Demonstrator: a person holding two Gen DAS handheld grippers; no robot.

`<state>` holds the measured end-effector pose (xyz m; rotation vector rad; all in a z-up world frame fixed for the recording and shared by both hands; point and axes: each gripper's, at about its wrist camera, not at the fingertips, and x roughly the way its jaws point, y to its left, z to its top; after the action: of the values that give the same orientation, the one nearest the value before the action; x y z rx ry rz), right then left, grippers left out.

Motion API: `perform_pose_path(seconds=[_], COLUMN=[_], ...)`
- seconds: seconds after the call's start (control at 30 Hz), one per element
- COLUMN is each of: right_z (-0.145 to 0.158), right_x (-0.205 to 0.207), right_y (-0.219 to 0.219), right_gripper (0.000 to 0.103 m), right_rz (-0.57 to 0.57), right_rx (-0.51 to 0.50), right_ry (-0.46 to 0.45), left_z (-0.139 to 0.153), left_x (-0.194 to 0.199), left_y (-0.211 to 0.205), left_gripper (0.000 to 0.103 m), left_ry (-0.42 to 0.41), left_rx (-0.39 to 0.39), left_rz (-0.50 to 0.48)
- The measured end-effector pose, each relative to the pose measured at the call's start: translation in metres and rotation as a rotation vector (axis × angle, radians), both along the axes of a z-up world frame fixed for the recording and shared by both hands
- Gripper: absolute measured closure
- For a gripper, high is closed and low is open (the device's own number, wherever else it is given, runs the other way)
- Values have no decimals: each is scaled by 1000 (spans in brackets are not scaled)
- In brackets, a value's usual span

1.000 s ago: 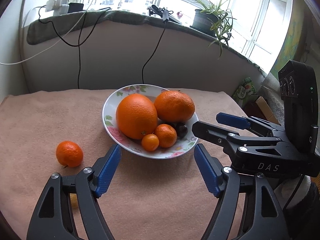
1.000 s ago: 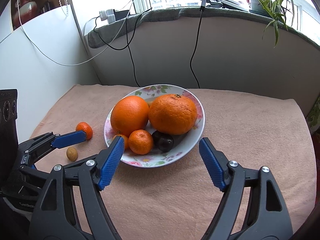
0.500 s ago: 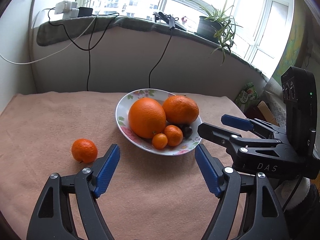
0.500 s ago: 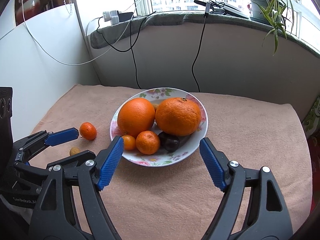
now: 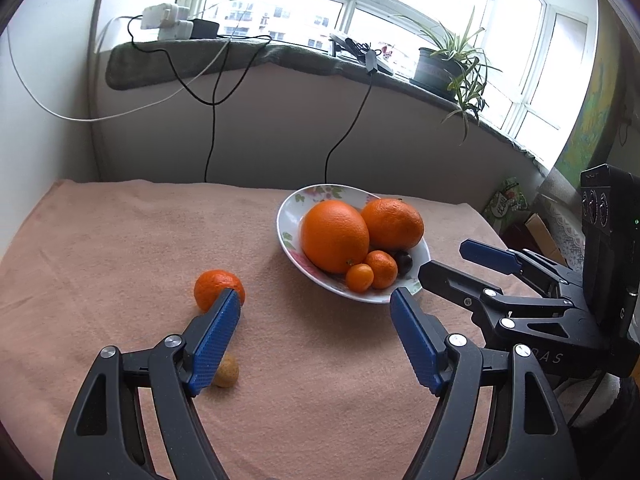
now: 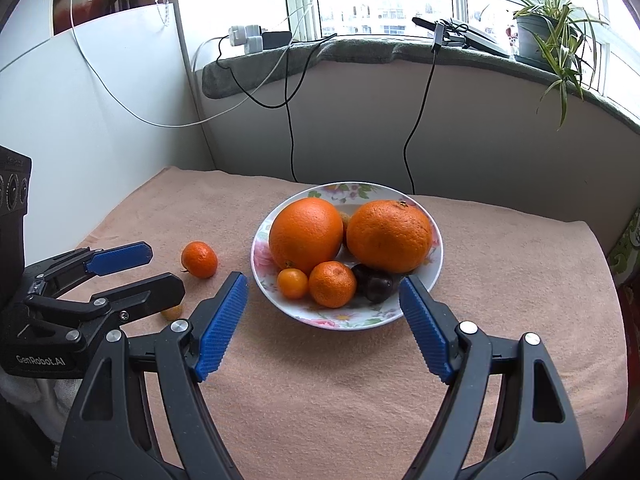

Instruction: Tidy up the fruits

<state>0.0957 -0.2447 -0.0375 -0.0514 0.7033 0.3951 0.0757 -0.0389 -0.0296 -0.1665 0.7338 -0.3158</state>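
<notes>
On plate (image 6: 434, 276): five oranges (image 6: 306, 234), one plum (image 6: 376, 280).

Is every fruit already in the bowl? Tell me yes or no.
No: a mandarin and a small tan fruit lie on the cloth beside the floral bowl.

Small tan fruit (image 5: 226, 371) half covered by the left jaw of the left gripper (image 5: 316, 312); kind not clear. In the right wrist view, mostly masked behind the same gripper's finger. Dark fruit (image 6: 374, 280) in the bowl (image 6: 260, 240) tucked under the oranges, kind unclear.
</notes>
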Motion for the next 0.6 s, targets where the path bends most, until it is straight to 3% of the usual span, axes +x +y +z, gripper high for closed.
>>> perform_pose_path(seconds=[0.37, 0.6], right_z=[2, -7], right_x=[-14, -14], right_y=[25, 42], right_gripper=[22, 22], right_rz=[70, 128], right_rx=[-40, -59], right_ry=[-43, 9], left_z=[-11, -25], left_x=[-13, -20], left_y=[43, 76], left_gripper=[26, 26], left_ry=[21, 58], left_rx=[3, -21], left_rz=[97, 165])
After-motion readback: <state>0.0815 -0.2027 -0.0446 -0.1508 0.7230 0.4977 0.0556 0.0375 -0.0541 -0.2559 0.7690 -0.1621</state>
